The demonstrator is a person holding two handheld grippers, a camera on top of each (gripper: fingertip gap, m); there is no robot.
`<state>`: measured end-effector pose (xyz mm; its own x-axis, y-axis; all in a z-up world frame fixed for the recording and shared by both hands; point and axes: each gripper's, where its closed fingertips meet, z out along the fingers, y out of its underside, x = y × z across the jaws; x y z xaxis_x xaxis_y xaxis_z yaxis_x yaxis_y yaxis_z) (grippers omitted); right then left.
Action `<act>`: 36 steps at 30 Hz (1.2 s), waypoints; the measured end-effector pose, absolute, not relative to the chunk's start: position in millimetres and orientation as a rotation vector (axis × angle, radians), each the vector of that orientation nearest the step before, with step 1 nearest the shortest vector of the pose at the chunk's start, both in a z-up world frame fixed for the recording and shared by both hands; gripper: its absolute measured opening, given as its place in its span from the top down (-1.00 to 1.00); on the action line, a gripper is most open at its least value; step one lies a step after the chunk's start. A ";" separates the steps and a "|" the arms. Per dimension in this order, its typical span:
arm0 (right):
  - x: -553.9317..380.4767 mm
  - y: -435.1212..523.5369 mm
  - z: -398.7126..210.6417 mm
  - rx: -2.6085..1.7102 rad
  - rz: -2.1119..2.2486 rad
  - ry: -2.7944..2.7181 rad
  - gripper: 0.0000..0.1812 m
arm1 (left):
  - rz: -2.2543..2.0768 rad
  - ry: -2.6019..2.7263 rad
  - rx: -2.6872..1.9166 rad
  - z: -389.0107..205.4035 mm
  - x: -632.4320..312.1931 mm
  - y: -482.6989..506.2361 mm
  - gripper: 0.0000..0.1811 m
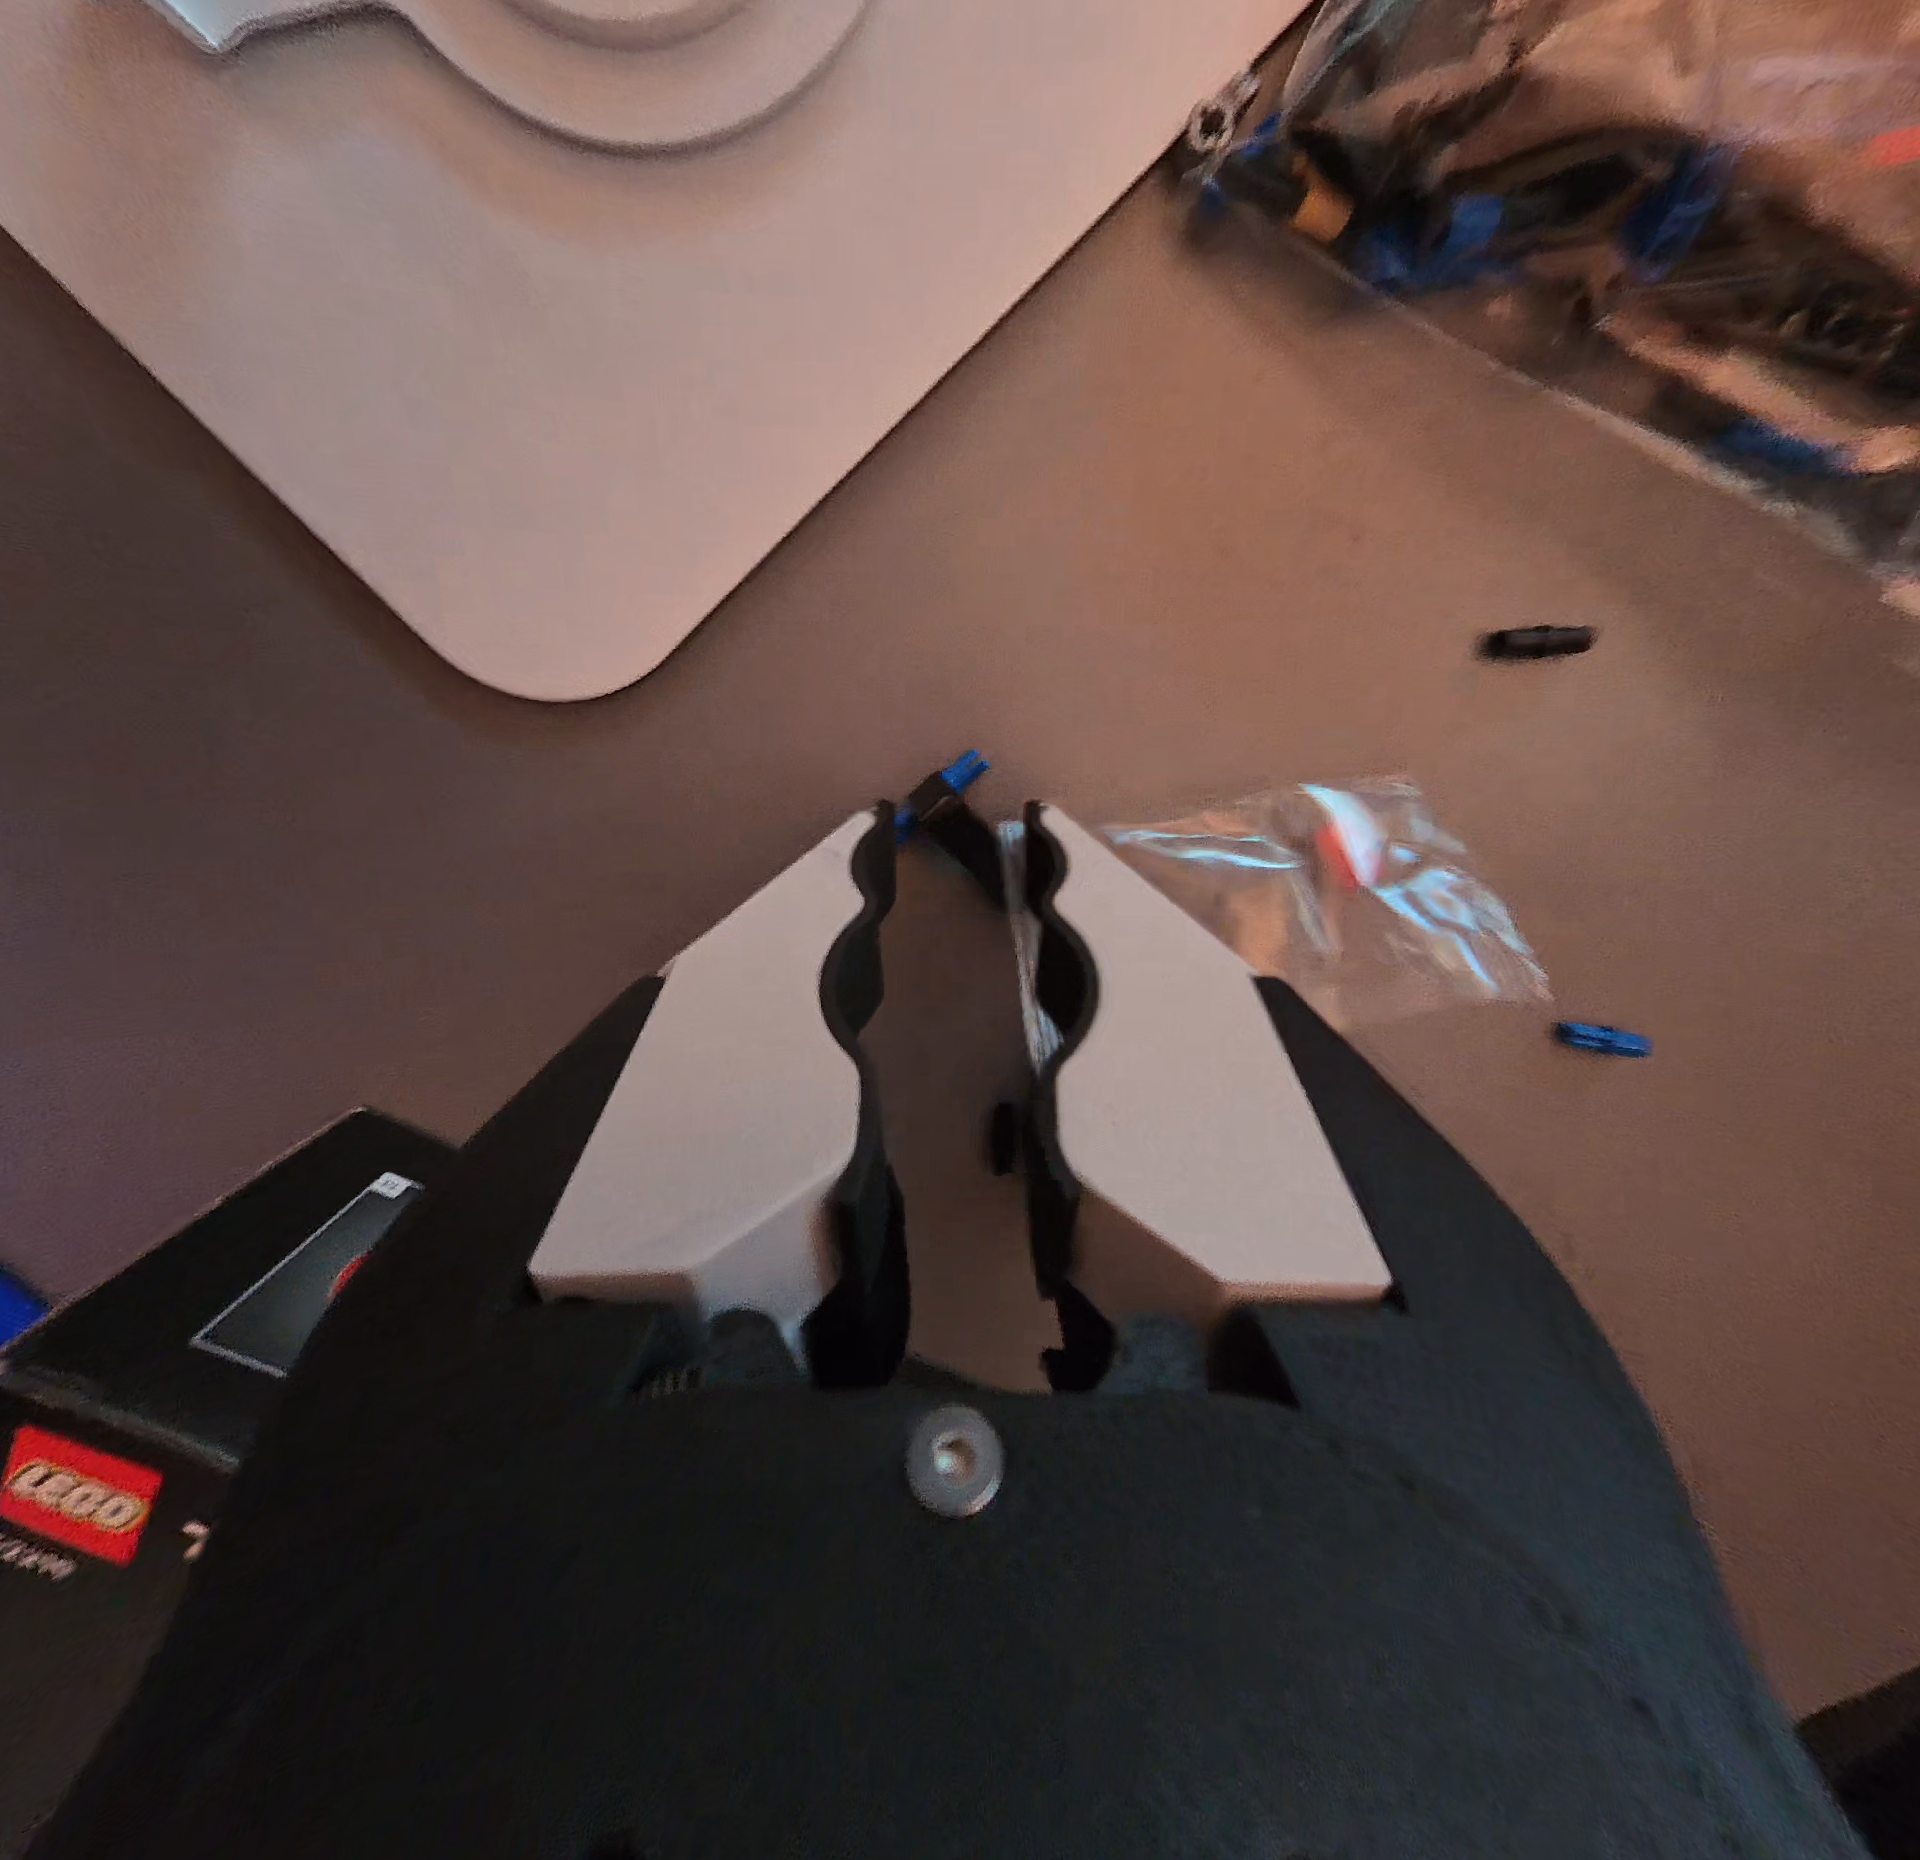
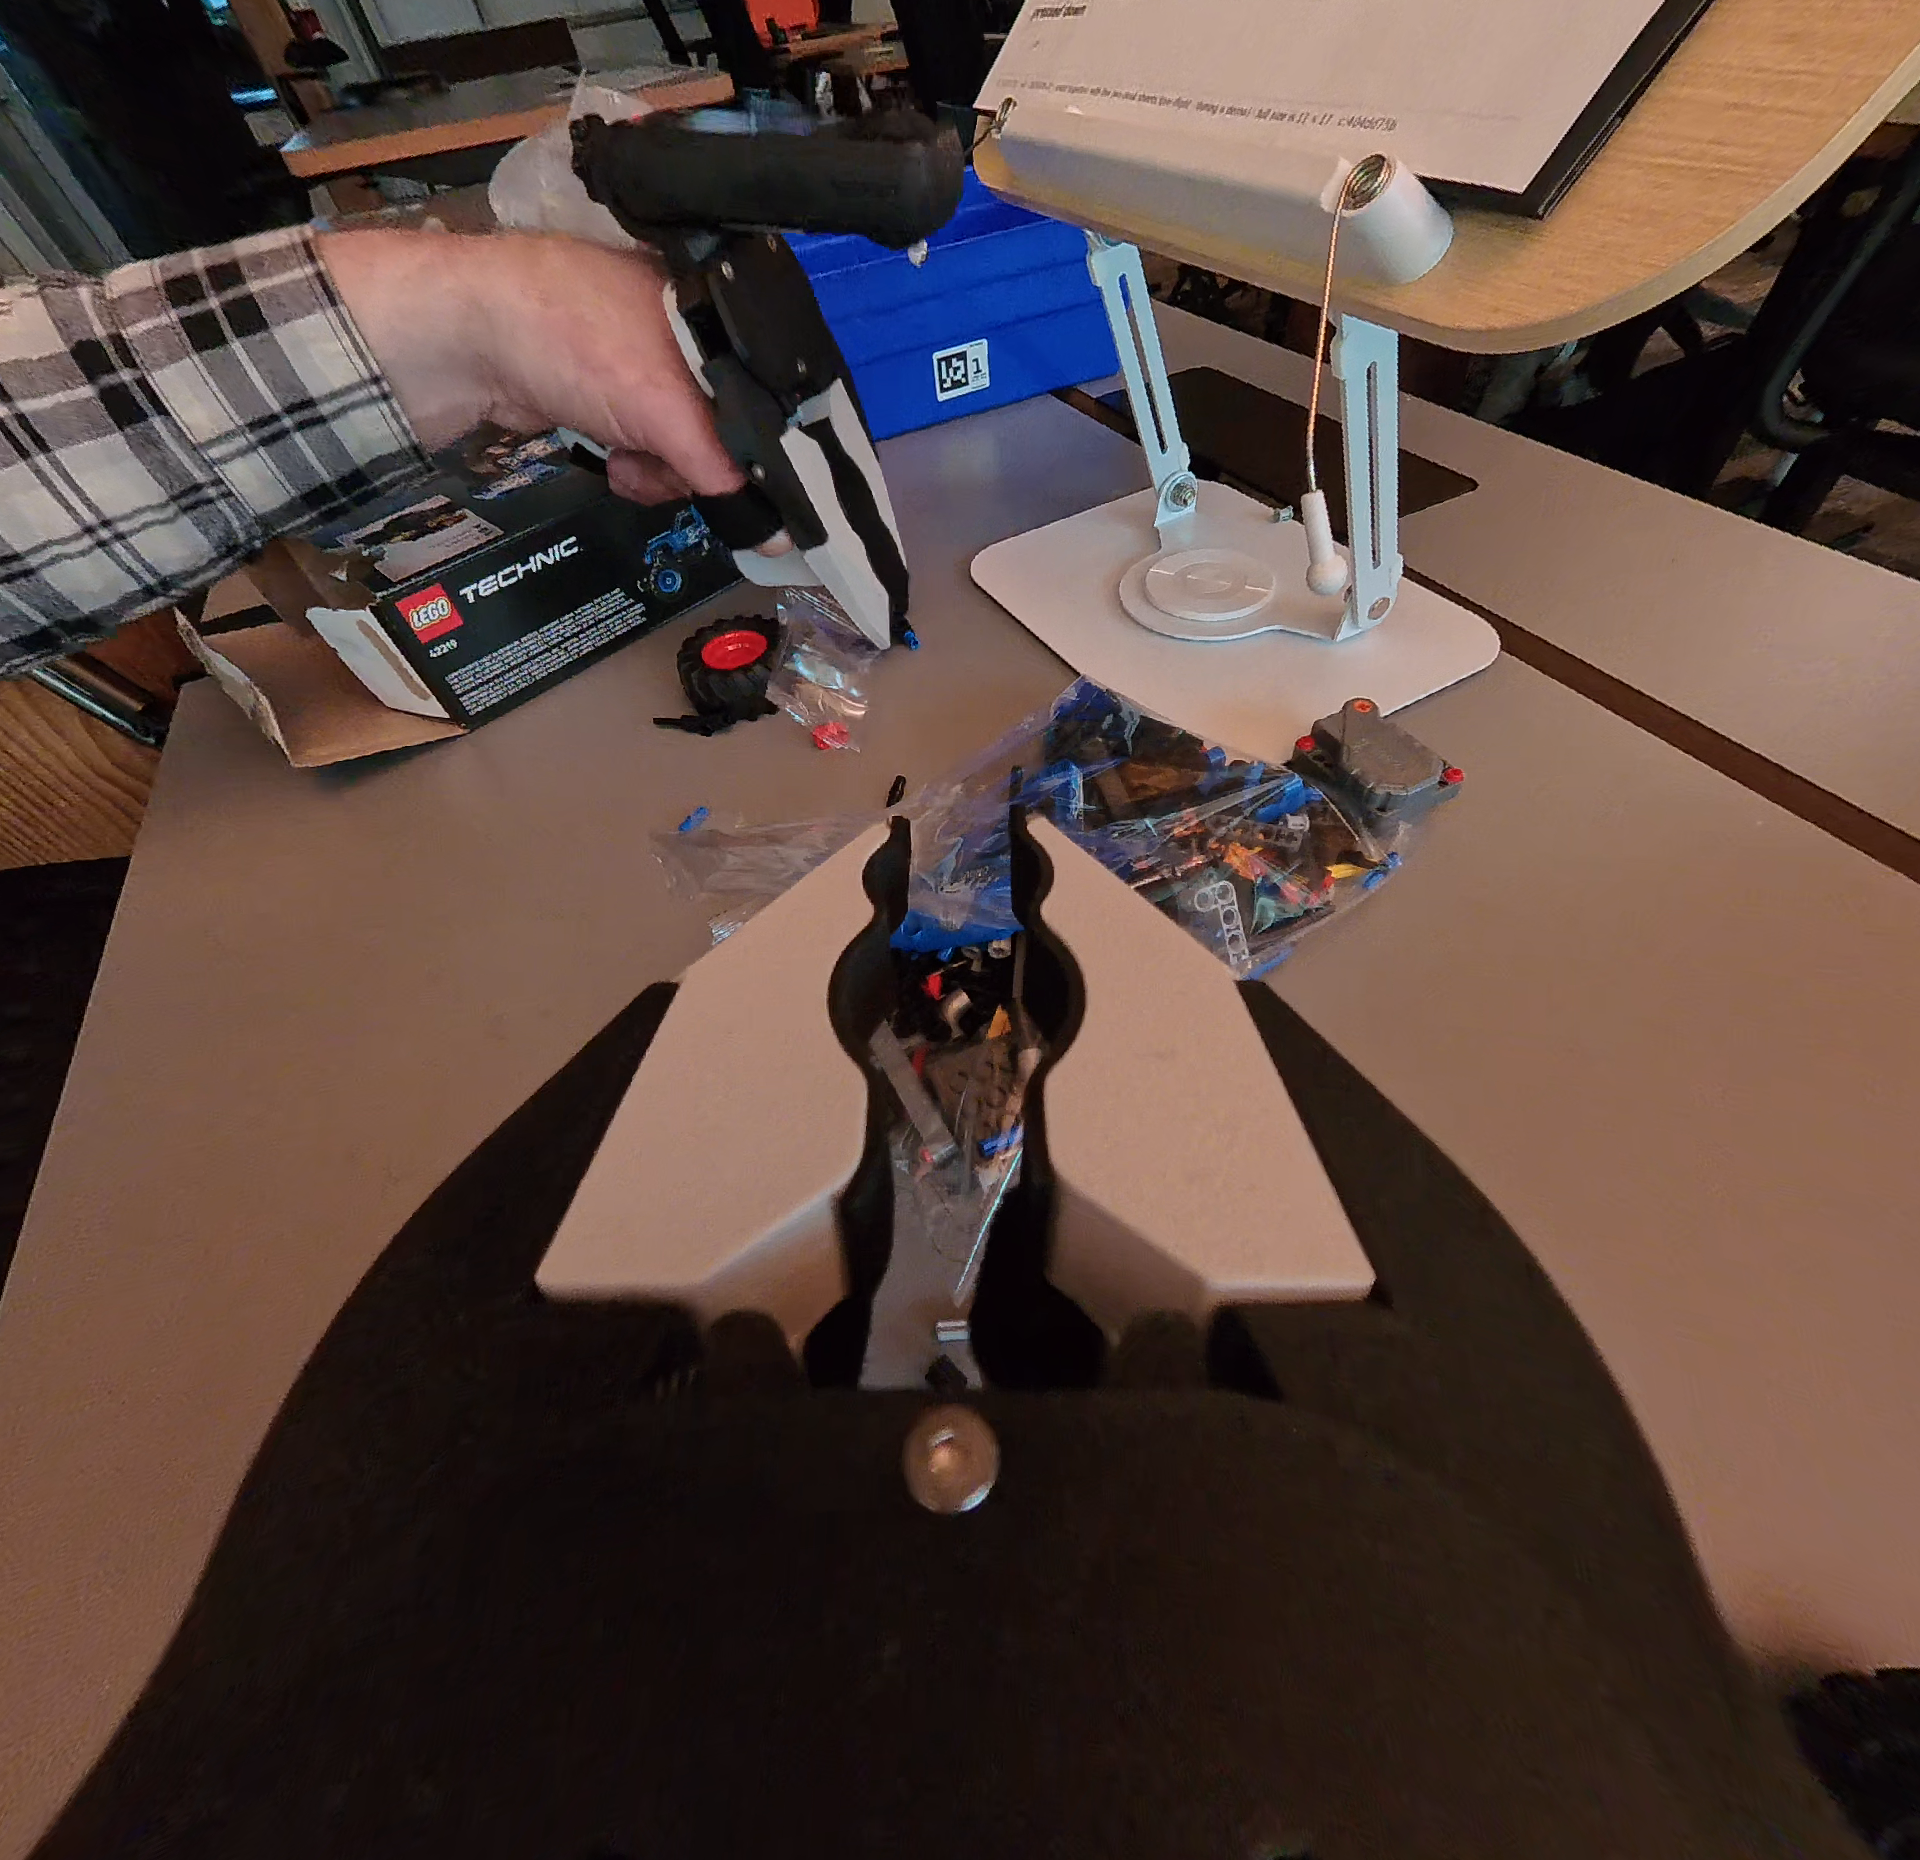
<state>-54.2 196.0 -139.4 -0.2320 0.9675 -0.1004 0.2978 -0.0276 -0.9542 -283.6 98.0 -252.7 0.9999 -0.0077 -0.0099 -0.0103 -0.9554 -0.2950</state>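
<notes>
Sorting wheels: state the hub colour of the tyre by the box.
Red hub on the black tyre; right wrist view shows it best.

Shared workroom or lab-like hall, rows of brown-topped tables (image 2: pixel 499 111) and dark chairs (image 2: pixel 727 13) receding behind, grey worktable (image 2: pixel 364 979) in front, white document stand (image 2: pixel 1236 584) holding a printed sheet (image 2: pixel 1351 34), blue storage bin (image 2: pixel 966 304) with a square marker tag.

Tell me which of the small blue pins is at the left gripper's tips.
The blue pin pinched with a black piece at the left gripper tips. The other blue pin lies loose on the table, beyond the small clear bag.
</notes>
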 end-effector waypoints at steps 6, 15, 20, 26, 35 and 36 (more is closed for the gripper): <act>-53.2 197.1 -137.3 -1.350 1.298 -1.578 0.81 | 0.136 0.099 -2.753 -235.9 -283.5 108.8 0.90; -51.4 187.3 -132.1 -1.320 1.368 -1.595 0.80 | 0.118 0.369 -2.393 -134.1 -191.8 118.7 0.90; -52.4 170.9 -136.7 -1.294 1.402 -1.675 0.75 | -0.011 0.538 -2.304 -123.6 -115.3 115.3 0.91; -51.5 179.0 -136.8 -1.322 1.404 -1.643 0.76 | -0.030 0.916 -2.295 -189.1 -23.8 111.1 0.90; -49.0 183.8 -132.4 -1.320 1.411 -1.613 0.77 | 0.506 0.928 -2.242 -206.9 -65.4 169.6 0.62; -48.4 184.4 -130.6 -1.317 1.419 -1.606 0.77 | 0.505 0.904 -2.206 -194.7 -65.1 167.0 0.61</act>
